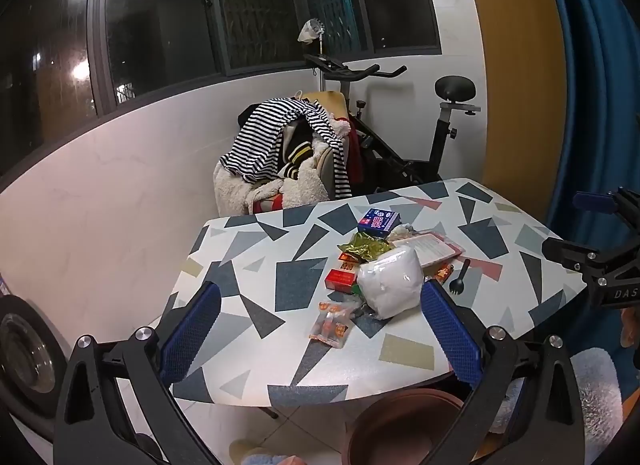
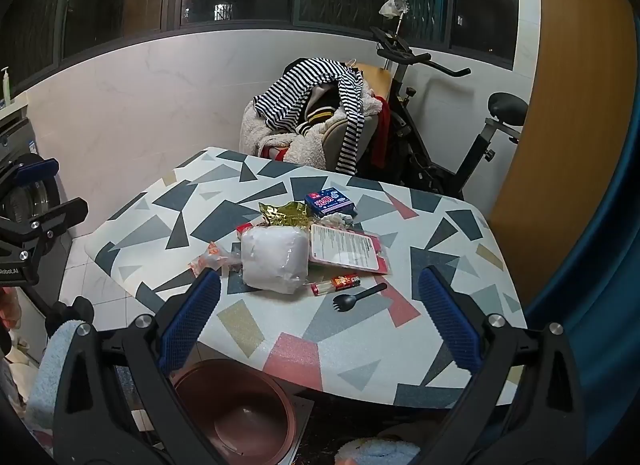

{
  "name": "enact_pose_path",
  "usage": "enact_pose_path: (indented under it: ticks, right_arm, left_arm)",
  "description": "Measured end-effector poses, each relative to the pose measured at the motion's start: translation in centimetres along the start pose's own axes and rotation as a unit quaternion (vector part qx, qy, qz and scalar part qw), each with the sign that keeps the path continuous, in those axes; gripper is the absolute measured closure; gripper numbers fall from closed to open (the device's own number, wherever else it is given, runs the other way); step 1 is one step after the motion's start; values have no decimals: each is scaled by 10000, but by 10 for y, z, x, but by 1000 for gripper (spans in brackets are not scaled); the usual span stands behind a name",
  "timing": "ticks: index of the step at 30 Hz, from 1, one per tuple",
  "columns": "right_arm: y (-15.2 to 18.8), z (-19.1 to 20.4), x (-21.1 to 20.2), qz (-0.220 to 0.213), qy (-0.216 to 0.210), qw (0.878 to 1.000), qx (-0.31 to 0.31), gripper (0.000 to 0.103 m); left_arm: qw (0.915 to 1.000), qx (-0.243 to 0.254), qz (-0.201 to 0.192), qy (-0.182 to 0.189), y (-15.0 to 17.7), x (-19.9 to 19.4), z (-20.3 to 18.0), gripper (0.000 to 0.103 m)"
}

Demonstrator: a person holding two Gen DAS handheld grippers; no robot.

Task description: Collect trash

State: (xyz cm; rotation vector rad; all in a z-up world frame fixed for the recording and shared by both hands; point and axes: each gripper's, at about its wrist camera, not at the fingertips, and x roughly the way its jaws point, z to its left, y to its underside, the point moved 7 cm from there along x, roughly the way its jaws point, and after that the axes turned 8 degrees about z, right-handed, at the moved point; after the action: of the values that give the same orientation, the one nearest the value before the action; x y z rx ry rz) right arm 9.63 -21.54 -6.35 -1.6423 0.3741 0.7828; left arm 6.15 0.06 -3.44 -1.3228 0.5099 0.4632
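counting what's on the table (image 2: 400, 353): one white plastic-wrapped bundle (image 2: 276, 259) at the pile's centre, one blue box (image 2: 330, 203) at its 1 o'clock, one gold foil wrapper (image 2: 286, 215) at 12 o'clock touching the bundle, one flat pink-edged packet (image 2: 346, 247) with a white printed label at 3 o'clock, one clear snack wrapper (image 2: 212, 259) with orange print at 9 o'clock, one small tube (image 2: 338, 284) with a red label at 5 o'clock, one black spork (image 2: 358, 296) just beyond the tube, lying flat. left wrist view adds one red carton (image 1: 340, 279) tucked against the bundle's left side. one crumpled white scrap (image 2: 338, 220) sits between blue box and packet.

writing: blue box has pink characters, not readable. packet label is fine print, too small. "robot.ai" on the left gripper body in the right view, "das" partial on the right gripper body in the left view.

one brown round bin (image 2: 236, 409) on the floor at 6 o'clock of the table edge; contents can't be made out.

two grippers. left gripper (image 1: 320, 333) jaws spread wide, nothing between the pads, hovering over the near table edge. right gripper (image 2: 320, 321) same: jaws wide apart, holding nothing, spork and tube just ahead of it.

background: one exercise bike (image 2: 436, 137), one chair heaped with clothes, striped shirt (image 2: 316, 93) on top.
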Motion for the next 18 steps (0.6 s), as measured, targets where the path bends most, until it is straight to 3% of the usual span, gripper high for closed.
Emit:
enact_pose_path:
  ticks: [18]
  right_arm:
    - [2, 0, 1, 12, -8, 10000, -2, 6]
  left_arm:
    - [10000, 22, 7, -21, 3, 5, 1, 5]
